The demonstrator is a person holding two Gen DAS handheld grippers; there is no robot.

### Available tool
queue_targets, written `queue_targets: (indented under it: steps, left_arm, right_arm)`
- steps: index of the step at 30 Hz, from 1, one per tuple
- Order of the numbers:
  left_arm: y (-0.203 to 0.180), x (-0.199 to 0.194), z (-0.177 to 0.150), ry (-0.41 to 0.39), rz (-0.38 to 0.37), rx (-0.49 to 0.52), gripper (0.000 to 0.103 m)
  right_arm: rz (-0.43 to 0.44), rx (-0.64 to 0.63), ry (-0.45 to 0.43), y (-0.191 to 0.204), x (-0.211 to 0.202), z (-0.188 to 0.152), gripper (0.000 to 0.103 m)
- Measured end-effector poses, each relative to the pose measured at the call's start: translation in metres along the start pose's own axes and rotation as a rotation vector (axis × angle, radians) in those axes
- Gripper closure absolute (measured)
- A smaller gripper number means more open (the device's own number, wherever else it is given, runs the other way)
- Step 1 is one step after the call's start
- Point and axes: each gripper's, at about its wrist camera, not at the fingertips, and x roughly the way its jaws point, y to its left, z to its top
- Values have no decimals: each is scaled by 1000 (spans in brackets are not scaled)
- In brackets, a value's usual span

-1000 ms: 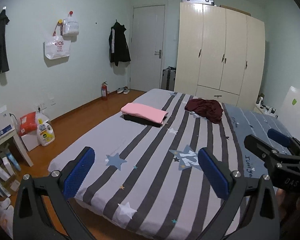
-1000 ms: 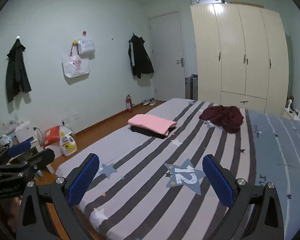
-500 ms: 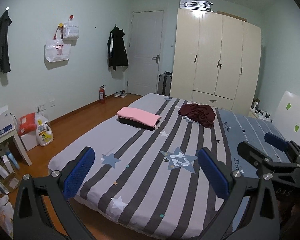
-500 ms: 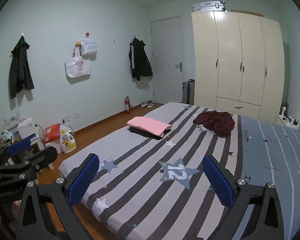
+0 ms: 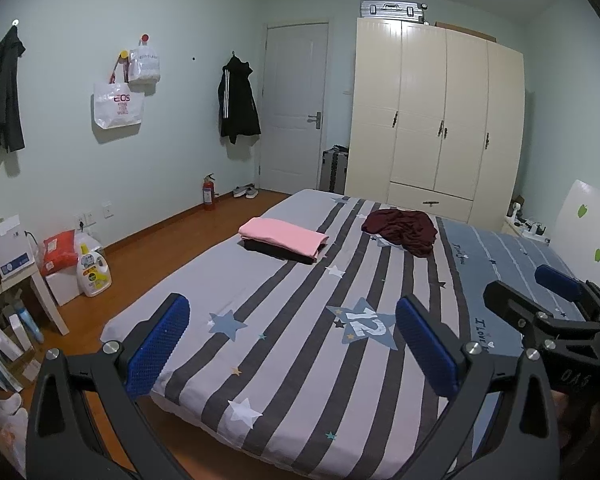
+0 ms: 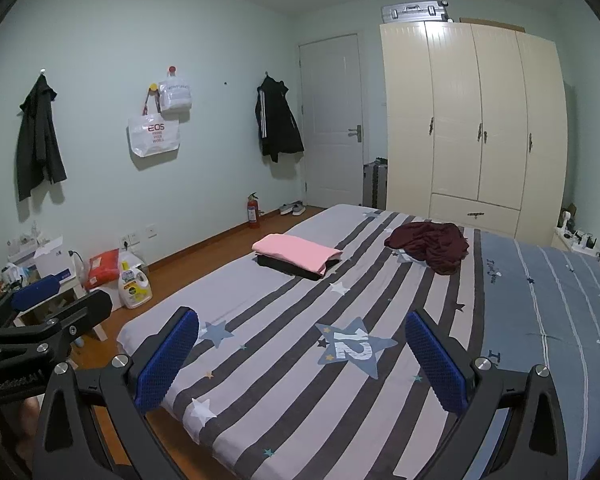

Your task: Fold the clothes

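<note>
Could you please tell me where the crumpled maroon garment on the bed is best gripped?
Probably the raised bunched folds at the near edge of the maroon garment, coming in from the foot of the bed: it lies in a loose heap, with no clear hem or collar showing.

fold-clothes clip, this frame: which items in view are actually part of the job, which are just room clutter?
Job:
- crumpled maroon garment, unfolded on the bed
- folded pink garment stacked on a folded black garment
- left gripper and right gripper, both open, empty

Clutter:
- detergent bottle
- fire extinguisher
- hanging jackets
- wardrobe
</note>
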Motion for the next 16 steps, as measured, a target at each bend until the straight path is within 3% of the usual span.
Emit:
queue_targets:
  steps: [16]
  left_arm:
    - [-6, -3, -2, -8, 4, -1, 1]
  right_arm:
    - [6, 7, -3, 2, 1, 2, 1]
